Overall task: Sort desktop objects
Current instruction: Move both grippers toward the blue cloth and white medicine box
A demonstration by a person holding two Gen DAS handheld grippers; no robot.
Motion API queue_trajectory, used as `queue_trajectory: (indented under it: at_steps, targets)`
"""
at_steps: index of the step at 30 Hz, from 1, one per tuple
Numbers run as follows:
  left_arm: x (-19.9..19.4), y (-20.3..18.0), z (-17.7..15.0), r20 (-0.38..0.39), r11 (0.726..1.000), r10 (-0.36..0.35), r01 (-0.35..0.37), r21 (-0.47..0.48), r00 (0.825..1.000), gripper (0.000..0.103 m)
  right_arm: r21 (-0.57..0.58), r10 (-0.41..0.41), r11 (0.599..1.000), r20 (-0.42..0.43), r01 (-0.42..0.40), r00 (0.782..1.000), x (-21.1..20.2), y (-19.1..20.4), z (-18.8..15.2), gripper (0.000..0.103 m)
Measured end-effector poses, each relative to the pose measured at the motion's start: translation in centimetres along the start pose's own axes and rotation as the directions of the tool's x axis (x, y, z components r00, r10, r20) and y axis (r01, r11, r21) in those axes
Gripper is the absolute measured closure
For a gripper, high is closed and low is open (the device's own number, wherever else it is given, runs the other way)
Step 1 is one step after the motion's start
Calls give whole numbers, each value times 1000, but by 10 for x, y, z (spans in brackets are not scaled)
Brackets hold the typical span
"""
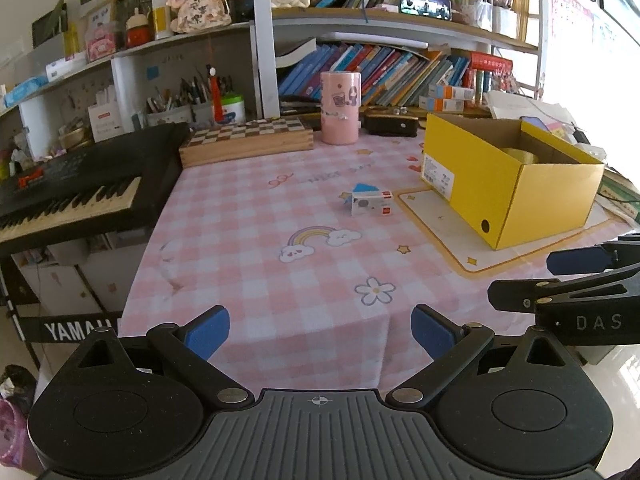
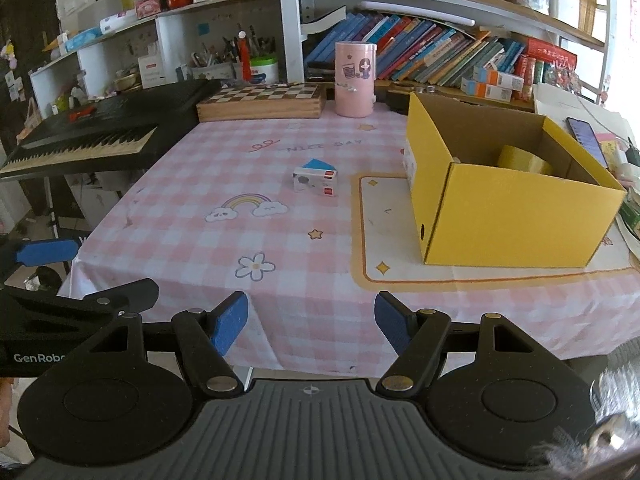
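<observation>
A small white box with red marks and a blue top (image 1: 370, 200) lies in the middle of the pink checked tablecloth (image 1: 256, 240); it also shows in the right wrist view (image 2: 316, 181). An open yellow cardboard box (image 1: 508, 176) stands on the right, with a yellow tape roll (image 2: 524, 159) inside. My left gripper (image 1: 320, 330) is open and empty over the table's near edge. My right gripper (image 2: 311, 322) is open and empty, also at the near edge, to the right of the left one.
A pink cylinder holder (image 1: 341, 107) and a wooden chessboard box (image 1: 246, 138) stand at the back. A black keyboard (image 1: 76, 188) sits left of the table. Bookshelves with books (image 2: 432, 56) line the back. A phone (image 2: 586, 136) lies right of the yellow box.
</observation>
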State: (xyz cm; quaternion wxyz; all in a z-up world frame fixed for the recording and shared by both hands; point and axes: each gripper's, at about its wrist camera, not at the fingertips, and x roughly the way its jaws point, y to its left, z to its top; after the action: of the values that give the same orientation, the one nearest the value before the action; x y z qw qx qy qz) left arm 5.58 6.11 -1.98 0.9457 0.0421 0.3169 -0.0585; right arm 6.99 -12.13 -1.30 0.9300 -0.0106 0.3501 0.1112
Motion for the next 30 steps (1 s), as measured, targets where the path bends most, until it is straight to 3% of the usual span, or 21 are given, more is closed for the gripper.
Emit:
queue_trajectory:
  at_steps: [8, 30]
  targets:
    - [28, 3, 16, -18, 999, 33, -33, -8, 999, 4, -7, 34, 999, -12, -34, 999, 33, -9, 24, 34]
    - [123, -9, 81, -59, 999, 32, -34, -34, 998, 9, 3, 110, 994, 17, -110, 994, 121, -58, 129, 34]
